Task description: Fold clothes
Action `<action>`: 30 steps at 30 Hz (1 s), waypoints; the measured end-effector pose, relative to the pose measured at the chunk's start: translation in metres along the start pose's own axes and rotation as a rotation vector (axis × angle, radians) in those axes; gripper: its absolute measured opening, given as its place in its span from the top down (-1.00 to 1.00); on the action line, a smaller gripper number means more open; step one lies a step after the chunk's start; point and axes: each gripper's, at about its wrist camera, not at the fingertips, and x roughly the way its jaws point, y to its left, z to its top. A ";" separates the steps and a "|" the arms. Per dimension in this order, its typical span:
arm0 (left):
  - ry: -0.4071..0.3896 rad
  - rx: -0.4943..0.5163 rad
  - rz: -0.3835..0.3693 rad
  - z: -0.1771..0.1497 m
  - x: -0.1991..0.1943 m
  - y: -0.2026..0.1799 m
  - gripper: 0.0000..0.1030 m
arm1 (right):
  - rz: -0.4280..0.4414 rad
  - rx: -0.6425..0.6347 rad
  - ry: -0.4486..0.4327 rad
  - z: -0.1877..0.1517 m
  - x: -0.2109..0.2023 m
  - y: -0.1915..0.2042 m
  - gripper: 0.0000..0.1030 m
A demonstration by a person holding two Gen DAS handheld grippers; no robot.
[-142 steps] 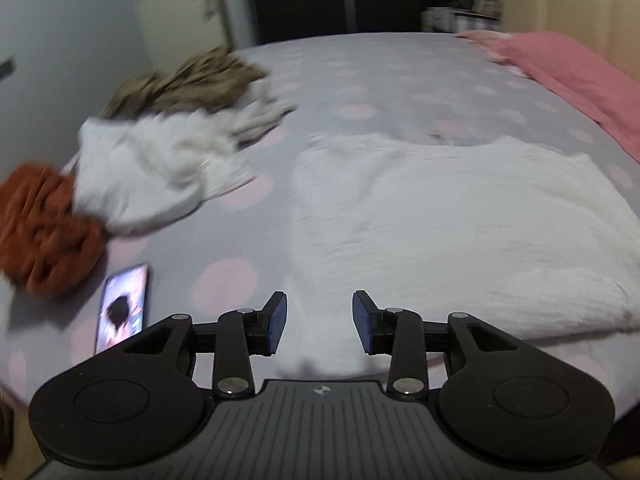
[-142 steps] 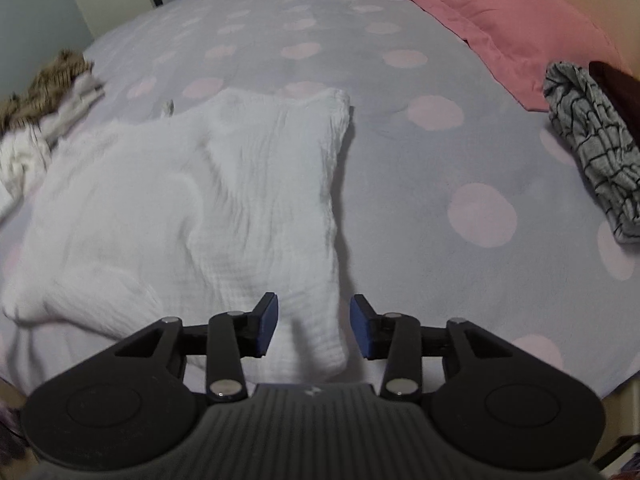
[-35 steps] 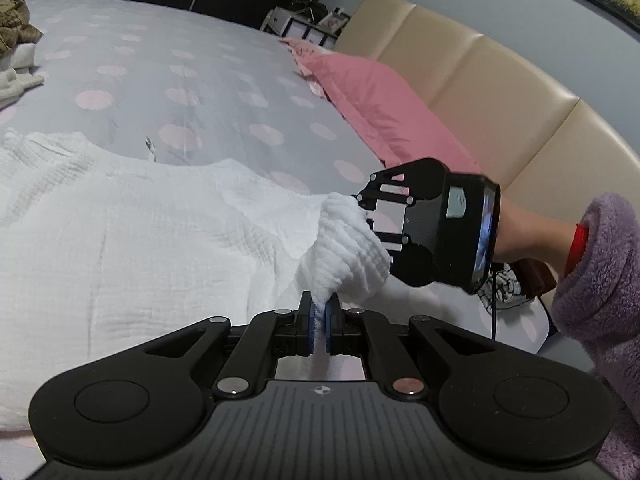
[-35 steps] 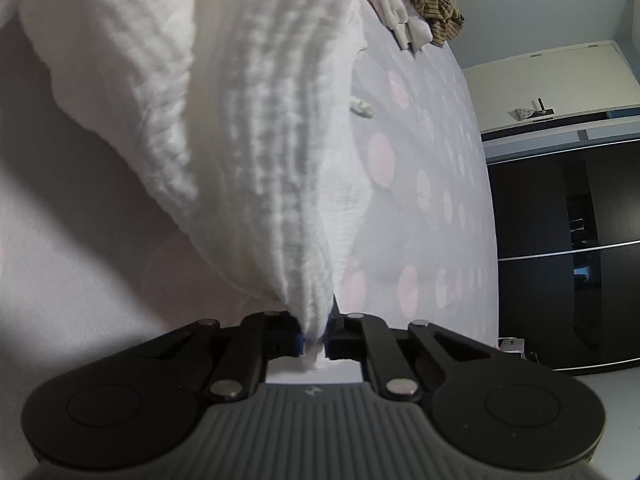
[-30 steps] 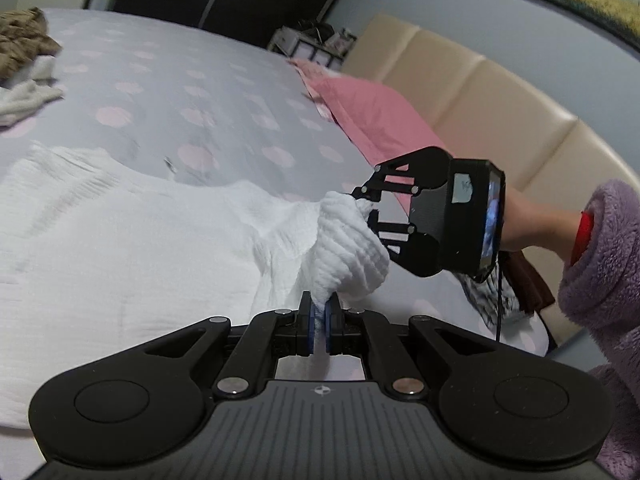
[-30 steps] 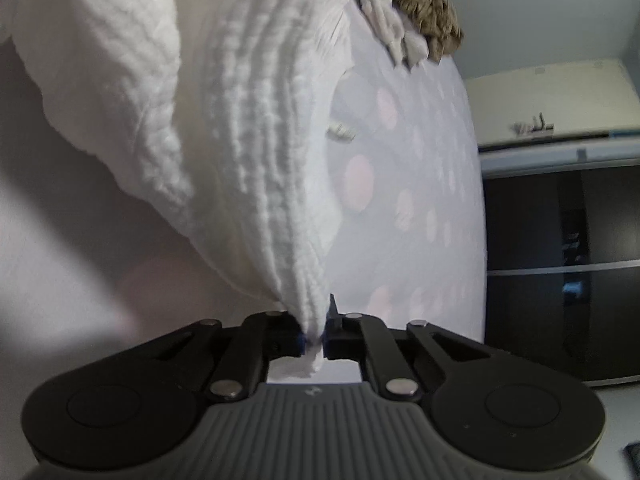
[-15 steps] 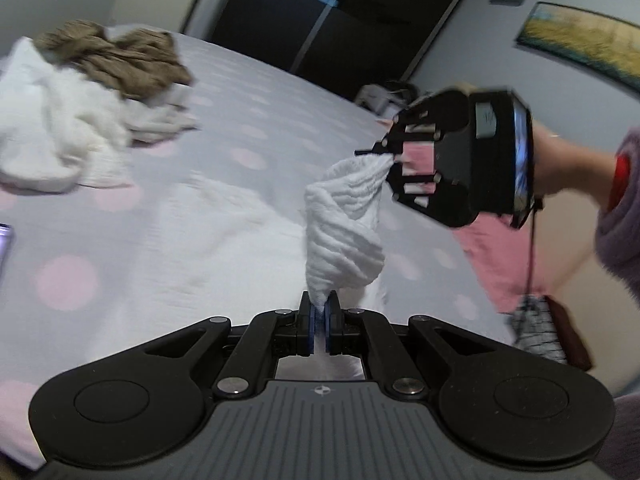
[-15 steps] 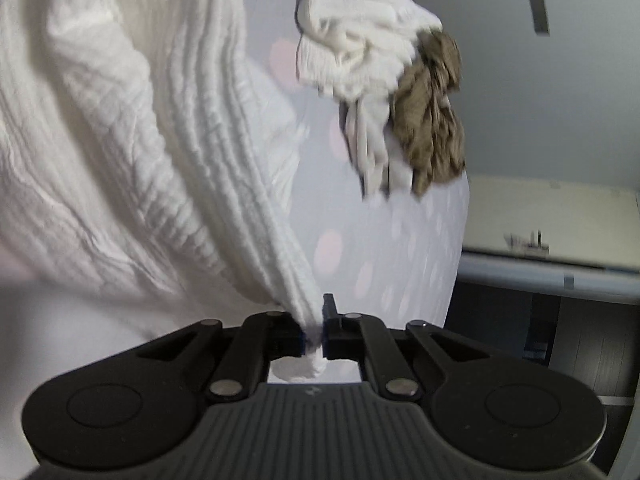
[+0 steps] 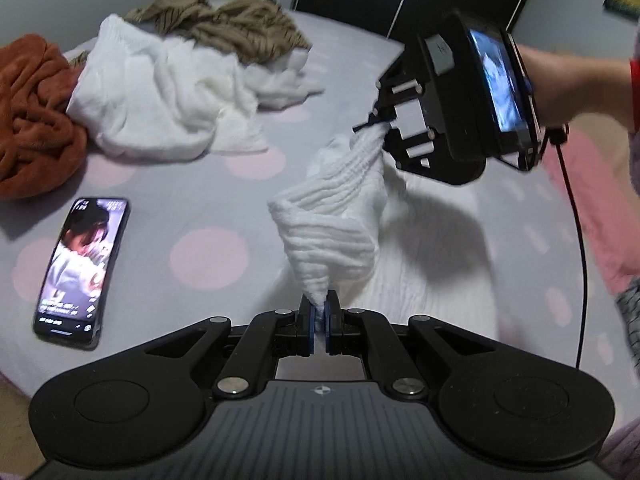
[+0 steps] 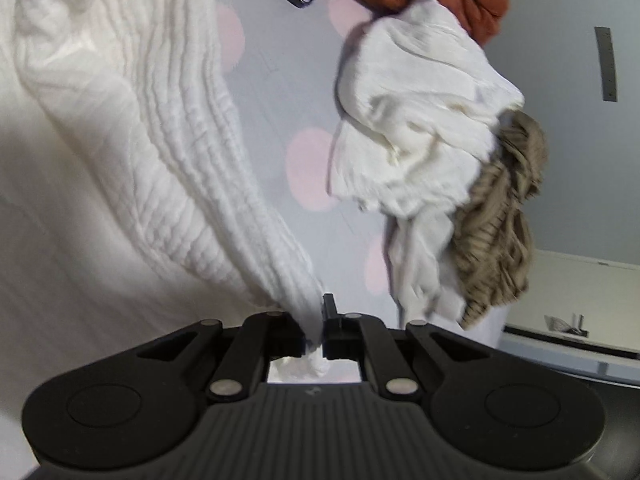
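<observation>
My two feeds are dim and cool-toned, lit by soft indoor light with no hard beam that I can place. In my left wrist view the lit phone [image 9: 82,268] glows on the bedspread [image 9: 208,184], and the screen on the back of the right gripper [image 9: 370,126] shines pale blue. That gripper throws a soft dark shadow on the white garment [image 9: 332,232] below it. The clothes pile [image 9: 168,92] is smeared by motion blur, as is the forearm. In my right wrist view the garment [image 10: 132,128] is nearly blown out, its weave washing to flat white at the left. Both fisheye frames bend hard and darken at the corners.
</observation>
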 end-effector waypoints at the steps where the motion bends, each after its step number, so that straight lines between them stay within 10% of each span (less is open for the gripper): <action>1: 0.015 -0.001 0.002 -0.001 0.003 0.002 0.95 | 0.009 0.002 -0.011 0.004 0.006 0.001 0.85; 7: 0.075 0.006 0.009 -0.007 0.017 0.004 0.95 | 0.029 0.056 -0.041 0.007 0.016 0.017 0.76; 11: 0.077 0.026 0.018 -0.010 0.017 0.000 0.95 | -0.012 0.140 -0.057 0.000 0.006 0.017 0.23; 23: 0.019 0.019 -0.016 -0.012 0.004 0.001 0.95 | -0.135 0.628 -0.009 -0.011 -0.089 0.045 -0.09; 30: 0.006 0.011 -0.010 -0.011 -0.008 0.007 0.43 | -0.151 1.007 -0.003 -0.014 -0.150 0.106 -0.09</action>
